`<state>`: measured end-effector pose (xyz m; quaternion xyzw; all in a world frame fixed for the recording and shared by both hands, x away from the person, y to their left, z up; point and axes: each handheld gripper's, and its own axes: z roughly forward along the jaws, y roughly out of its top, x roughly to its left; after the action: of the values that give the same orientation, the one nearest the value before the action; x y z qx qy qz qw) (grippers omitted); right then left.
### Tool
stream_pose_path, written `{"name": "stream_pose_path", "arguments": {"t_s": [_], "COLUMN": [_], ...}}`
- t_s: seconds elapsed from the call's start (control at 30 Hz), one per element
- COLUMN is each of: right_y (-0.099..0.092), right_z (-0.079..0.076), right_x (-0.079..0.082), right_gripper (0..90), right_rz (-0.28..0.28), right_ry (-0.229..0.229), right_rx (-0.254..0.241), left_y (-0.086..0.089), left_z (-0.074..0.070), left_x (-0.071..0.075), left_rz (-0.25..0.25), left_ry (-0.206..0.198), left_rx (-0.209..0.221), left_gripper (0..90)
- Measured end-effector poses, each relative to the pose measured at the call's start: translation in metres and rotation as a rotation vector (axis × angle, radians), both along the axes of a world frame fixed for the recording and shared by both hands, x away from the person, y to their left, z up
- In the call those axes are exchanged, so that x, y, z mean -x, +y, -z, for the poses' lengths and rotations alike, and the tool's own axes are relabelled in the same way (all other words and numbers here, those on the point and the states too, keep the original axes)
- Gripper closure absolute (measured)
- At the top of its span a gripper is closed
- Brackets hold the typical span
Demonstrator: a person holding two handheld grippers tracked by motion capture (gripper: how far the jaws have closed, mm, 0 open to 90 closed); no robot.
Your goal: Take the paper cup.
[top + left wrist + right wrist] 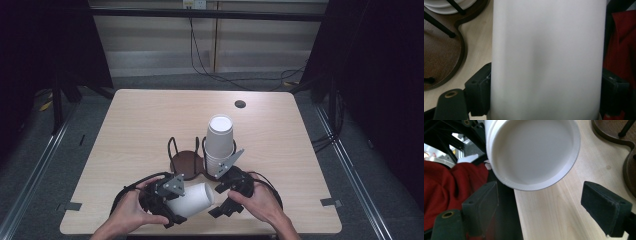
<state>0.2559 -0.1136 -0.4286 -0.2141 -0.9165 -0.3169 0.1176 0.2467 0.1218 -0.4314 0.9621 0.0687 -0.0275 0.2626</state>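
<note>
So from the high view, the left gripper (172,207) has a white paper cup (192,199) lying on its side near the front edge of the light wooden table (150,125), mouth pointing toward the right gripper (225,197). Just behind them sits a dark brown wooden cup holder with black wire loops (187,161); its right ring holds a tall stack of white paper cups (219,145), while the left ring looks empty.

Left gripper view: the cup wall (547,60) sits squarely between the two black jaws, pads pressed on either side, so it's clamped on the cup body at a fairly narrow opening. There's a faint crease-like shadow down the middle, though the blur makes it hard to be sure.

Right gripper view: its jaws stand wide apart with nothing between them, and the cup's open rim (534,182) hovers just ahead and above.

What worries me: paper cup, side squeeze. Any tighter and the wall buckles. If the right gripper pinches the rim off-centre, it could fold the lip or twist the cup out of the left one's hold, and it's close enough to the table edge to roll off.
</note>
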Motion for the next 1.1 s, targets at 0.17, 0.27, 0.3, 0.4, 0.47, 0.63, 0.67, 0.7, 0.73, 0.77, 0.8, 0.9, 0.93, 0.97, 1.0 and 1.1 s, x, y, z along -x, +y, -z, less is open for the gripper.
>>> {"name": "stream_pose_path", "arguments": {"t_s": [0.17, 0.27, 0.3, 0.4, 0.47, 0.63, 0.67, 0.7, 0.73, 0.77, 0.8, 0.9, 0.93, 0.97, 1.0, 1.1], "right_y": [0.004, 0.007, 0.008, 0.012, 0.015, 0.020, 0.021, 0.022, 0.023, 0.023, 0.023, 0.025, 0.025, 0.025, 0.025, 0.026], "right_z": [-0.001, -0.002, -0.003, -0.002, -0.002, -0.004, -0.004, -0.005, -0.005, -0.005, -0.005, -0.003, -0.003, -0.003, -0.003, -0.004], "right_x": [0.001, 0.001, 0.002, 0.003, 0.004, 0.006, 0.006, 0.007, 0.007, 0.007, 0.007, 0.007, 0.007, 0.007, 0.007, 0.007], "right_gripper": [14.3, 14.3, 14.3, 15.5, 15.7, 18.6, 19.0, 18.7, 18.5, 18.5, 18.0, 17.3, 17.3, 17.8, 19.0, 22.7], "right_rz": [-0.030, -0.048, -0.049, -0.066, -0.079, -0.095, -0.104, -0.106, -0.111, -0.111, -0.114, -0.131, -0.131, -0.127, -0.126, -0.122], "right_ry": [0.006, 0.006, 0.013, 0.018, 0.018, 0.020, 0.017, 0.019, 0.023, 0.023, 0.030, 0.046, 0.046, 0.055, 0.051, 0.043], "right_rx": [0.005, 0.000, 0.013, 0.031, 0.036, 0.045, 0.037, 0.042, 0.029, 0.029, 0.032, 0.016, 0.016, 0.017, 0.019, 0.025], "left_y": [-0.004, -0.009, -0.010, -0.014, -0.015, -0.018, -0.019, -0.019, -0.020, -0.020, -0.020, -0.022, -0.022, -0.023, -0.024, -0.023], "left_z": [-0.001, -0.003, -0.003, -0.004, -0.004, -0.003, -0.002, -0.002, -0.002, -0.002, -0.002, 0.000, 0.001, 0.001, 0.002, 0.001], "left_x": [0.003, 0.008, 0.009, 0.011, 0.012, 0.013, 0.015, 0.015, 0.015, 0.015, 0.015, 0.015, 0.016, 0.017, 0.018, 0.018], "left_rz": [0.026, 0.042, 0.040, 0.045, 0.048, 0.077, 0.073, 0.072, 0.076, 0.076, 0.080, 0.084, 0.081, 0.084, 0.073, 0.089], "left_ry": [-0.002, -0.005, -0.008, -0.021, -0.020, -0.021, -0.015, -0.017, -0.018, -0.018, -0.021, -0.020, -0.018, -0.021, -0.022, -0.022], "left_rx": [-0.018, -0.031, -0.033, -0.042, -0.061, -0.094, -0.090, -0.093, -0.097, -0.097, -0.096, -0.098, -0.096, -0.097, -0.092, -0.097], "left_gripper": [17.0, 17.0, 17.0, 17.1, 17.1, 17.1, 17.0, 17.1, 17.0, 17.1, 17.1, 17.1, 17.1, 17.1, 17.1, 17.1]}}
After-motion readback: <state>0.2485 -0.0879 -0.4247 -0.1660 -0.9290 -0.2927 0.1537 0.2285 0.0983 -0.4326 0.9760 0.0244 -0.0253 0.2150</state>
